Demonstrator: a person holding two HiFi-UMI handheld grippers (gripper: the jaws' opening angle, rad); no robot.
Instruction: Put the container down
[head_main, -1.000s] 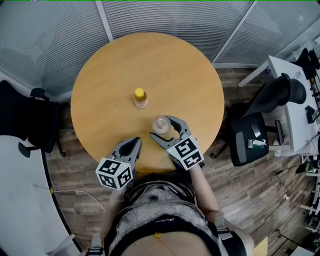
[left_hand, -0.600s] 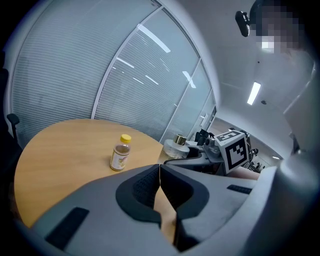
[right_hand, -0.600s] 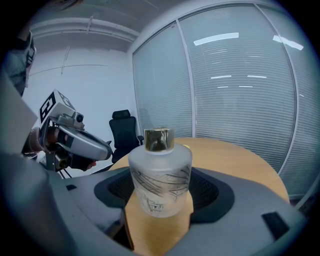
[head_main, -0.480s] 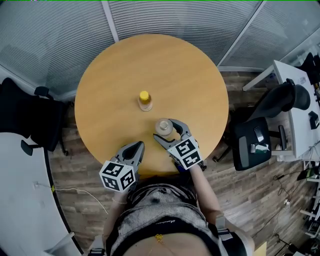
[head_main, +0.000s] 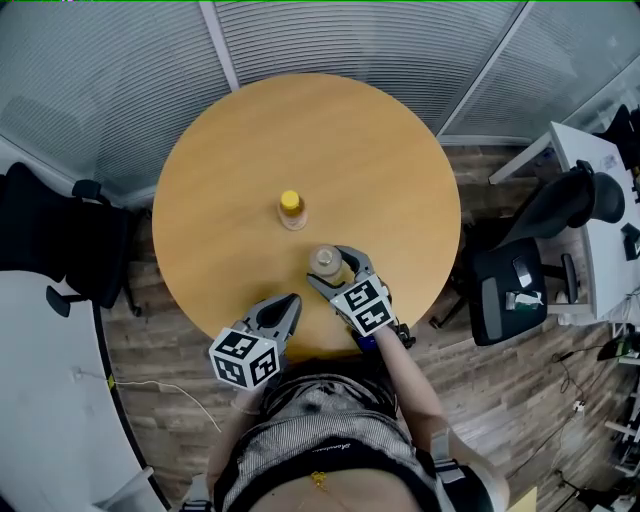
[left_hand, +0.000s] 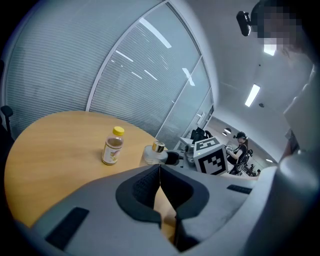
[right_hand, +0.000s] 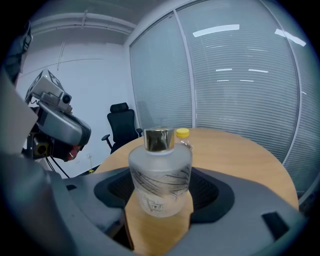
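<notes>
One round wooden table beside slatted glass walls; left tongs together, right tongs clamped on the container.

The container is frosted pale glass with thin dark line drawings and a shiny gold cap. The far bottle has a yellow cap and pale amber contents. The surface is plain honey-tan. The left gripper and right gripper are grey, with black pads and black-and-white square markers. The floor is grey-brown planks.
</notes>
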